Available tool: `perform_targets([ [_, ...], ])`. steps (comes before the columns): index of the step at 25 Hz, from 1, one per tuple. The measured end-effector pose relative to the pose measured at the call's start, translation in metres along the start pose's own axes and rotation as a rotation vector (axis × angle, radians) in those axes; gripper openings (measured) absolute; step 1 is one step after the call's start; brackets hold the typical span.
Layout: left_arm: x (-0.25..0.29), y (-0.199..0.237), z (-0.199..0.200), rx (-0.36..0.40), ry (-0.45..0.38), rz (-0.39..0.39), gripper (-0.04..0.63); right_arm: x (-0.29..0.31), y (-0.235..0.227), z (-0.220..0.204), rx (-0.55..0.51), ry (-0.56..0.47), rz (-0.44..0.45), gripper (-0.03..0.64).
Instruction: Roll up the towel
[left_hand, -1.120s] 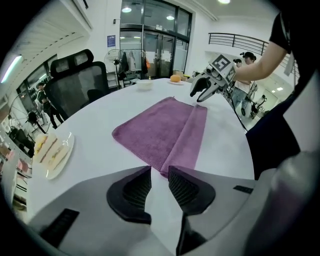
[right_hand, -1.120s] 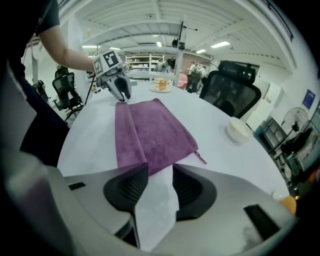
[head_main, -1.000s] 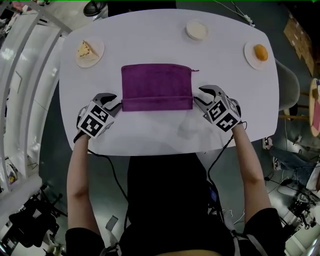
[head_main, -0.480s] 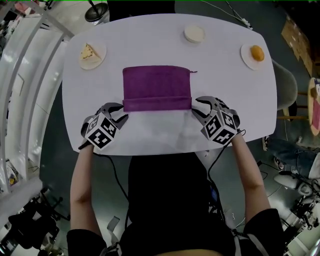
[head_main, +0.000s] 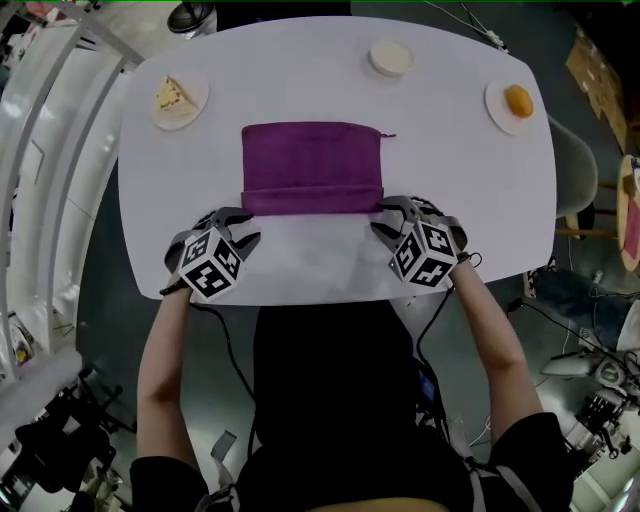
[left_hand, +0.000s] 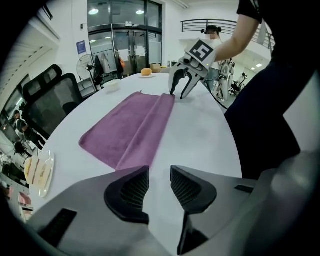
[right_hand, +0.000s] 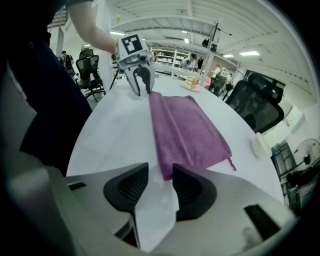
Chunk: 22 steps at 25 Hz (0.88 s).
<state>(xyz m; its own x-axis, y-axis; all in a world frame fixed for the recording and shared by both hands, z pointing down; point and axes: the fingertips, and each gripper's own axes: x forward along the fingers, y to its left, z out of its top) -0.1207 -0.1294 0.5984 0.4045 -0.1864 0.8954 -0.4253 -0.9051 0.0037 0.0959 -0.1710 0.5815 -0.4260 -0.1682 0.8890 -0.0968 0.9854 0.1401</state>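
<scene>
My left hand-held gripper (head_main: 245, 225) and right hand-held gripper (head_main: 386, 216) hang open, empty, at the towel's (head_main: 312, 165) near fold; uneven pinches there could skew my roll

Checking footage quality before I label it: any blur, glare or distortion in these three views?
Head view: sharp, evenly lit, table edges bowed, faint shadows near the towel. Left gripper view: strong fisheye, black corners, bright ceiling lights far back. Right gripper view: same fisheye, bright ceiling strips, towel crisp.
</scene>
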Motion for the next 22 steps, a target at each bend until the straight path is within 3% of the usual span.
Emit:
perform_targets([
  [8, 0.013, 0.006, -0.002, -0.019, 0.037, -0.045, 0.138, 0.013, -0.001, -0.003, 0.015, 0.006, 0.055, 0.163],
  [11, 0.014, 0.008, -0.001, -0.025, 0.035, -0.067, 0.138, 0.014, -0.006, -0.003, 0.036, 0.004, 0.068, 0.105],
  [13, 0.015, 0.010, -0.001, -0.037, 0.031, -0.080, 0.137, 0.015, -0.007, -0.004, 0.046, 0.007, 0.082, 0.104],
  [15, 0.015, 0.012, -0.001, -0.049, 0.031, -0.082, 0.119, 0.016, -0.009, -0.004, 0.027, 0.016, 0.081, 0.104],
  [17, 0.015, 0.016, 0.000, -0.042, 0.041, -0.077, 0.089, 0.017, -0.012, -0.004, -0.017, 0.033, 0.058, 0.052],
  [22, 0.017, 0.023, -0.001, -0.026, 0.066, -0.056, 0.035, 0.018, -0.015, -0.004, -0.026, 0.041, 0.061, 0.042],
])
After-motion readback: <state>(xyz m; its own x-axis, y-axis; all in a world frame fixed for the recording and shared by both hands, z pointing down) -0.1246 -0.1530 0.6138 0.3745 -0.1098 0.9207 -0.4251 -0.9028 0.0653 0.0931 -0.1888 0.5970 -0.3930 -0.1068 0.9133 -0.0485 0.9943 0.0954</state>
